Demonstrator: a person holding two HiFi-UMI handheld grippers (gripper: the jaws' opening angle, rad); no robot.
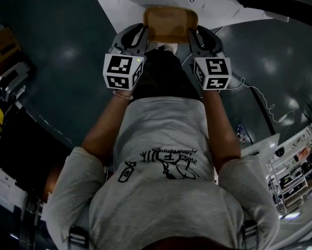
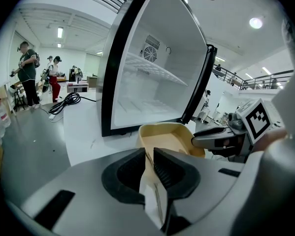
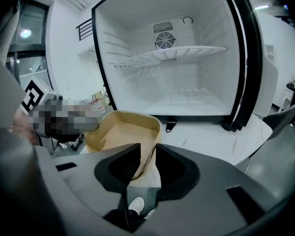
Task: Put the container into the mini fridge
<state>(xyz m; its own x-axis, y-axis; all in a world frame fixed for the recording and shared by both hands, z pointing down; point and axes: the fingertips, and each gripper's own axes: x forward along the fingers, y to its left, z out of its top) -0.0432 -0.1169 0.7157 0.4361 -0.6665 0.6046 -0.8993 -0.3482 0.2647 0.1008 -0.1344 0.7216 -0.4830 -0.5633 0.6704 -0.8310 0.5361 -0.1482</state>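
The left gripper (image 2: pixel 149 167) is pinching the thin left wall of the shallow tan plastic container (image 2: pixel 168 133) with rounded corners. Its black pads are standing only narrowly apart, with the rim clamped between them. The right gripper (image 3: pixel 147 163) is doing the same on the opposite wall, its jaws a little wider and closed on that rim.

In the head view the container is hanging between the two at 12 o'clock from the person's chest. The left gripper is at its 9 o'clock side and the right gripper at its 3 o'clock side, and the container is up off the dark floor (image 1: pixel 67 51).

At 12 o'clock in the right gripper view, the black-framed white mini fridge (image 3: pixel 132 48) is standing open. Nothing is lying on its white wire shelf (image 3: pixel 179 53) or in the space below.

By my reading the pick-up is done. What is remaining is carrying the container forward, setting it inside and letting go.
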